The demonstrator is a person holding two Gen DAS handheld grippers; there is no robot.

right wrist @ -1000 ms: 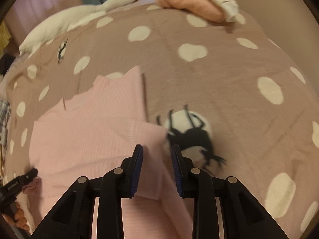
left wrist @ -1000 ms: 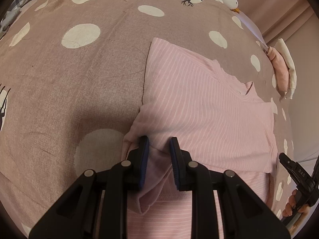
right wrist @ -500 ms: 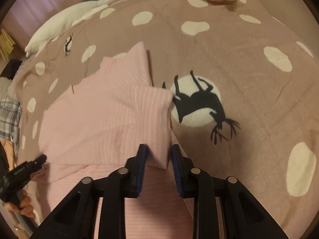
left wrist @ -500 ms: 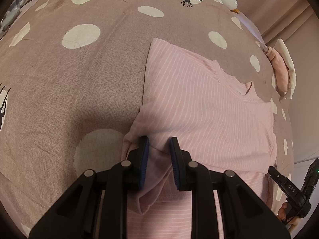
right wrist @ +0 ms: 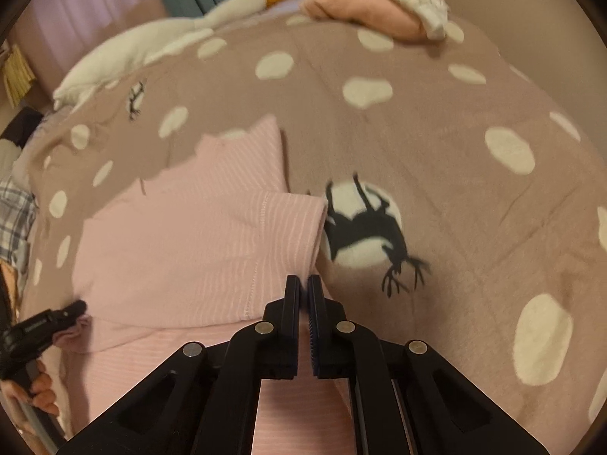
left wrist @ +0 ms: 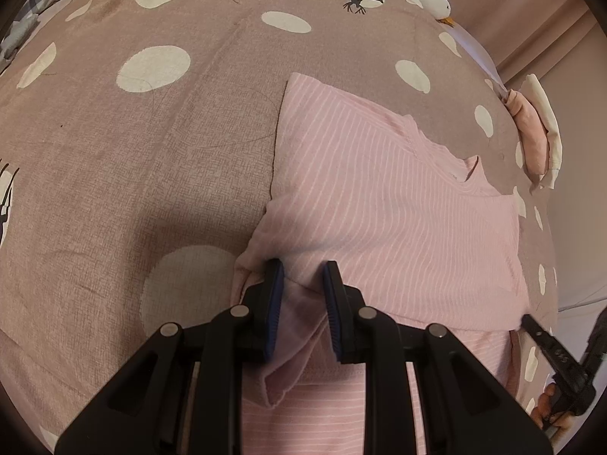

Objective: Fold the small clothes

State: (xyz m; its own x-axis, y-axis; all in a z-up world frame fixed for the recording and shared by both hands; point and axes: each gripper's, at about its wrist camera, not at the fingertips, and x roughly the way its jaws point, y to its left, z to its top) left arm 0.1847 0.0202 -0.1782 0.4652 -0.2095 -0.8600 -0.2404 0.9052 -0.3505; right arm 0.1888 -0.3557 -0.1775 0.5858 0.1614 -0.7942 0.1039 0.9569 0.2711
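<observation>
A pink striped garment [left wrist: 379, 197] lies on the brown dotted bedspread [left wrist: 132, 151], its lower part folded up over its body. My left gripper [left wrist: 302, 269] is shut on a bunched fold at the garment's left edge. In the right wrist view the same garment [right wrist: 197, 242] shows a folded flap with a stitched hem. My right gripper [right wrist: 303, 282] is shut on the flap's lower right corner, its jaws nearly touching. Each gripper appears at the other view's edge: the right one [left wrist: 546, 345], the left one [right wrist: 49, 322], each held by a hand.
A white goose plush [right wrist: 159, 41] lies at the far edge of the bed. A folded pink and cream pile [right wrist: 371, 11] sits at the far right corner. Plaid cloth [right wrist: 15, 220] shows at the left. A deer print [right wrist: 364, 227] lies beside the garment.
My right gripper's jaws have closed onto the flap's right corner. The left gripper has kept its hold and has not moved.
</observation>
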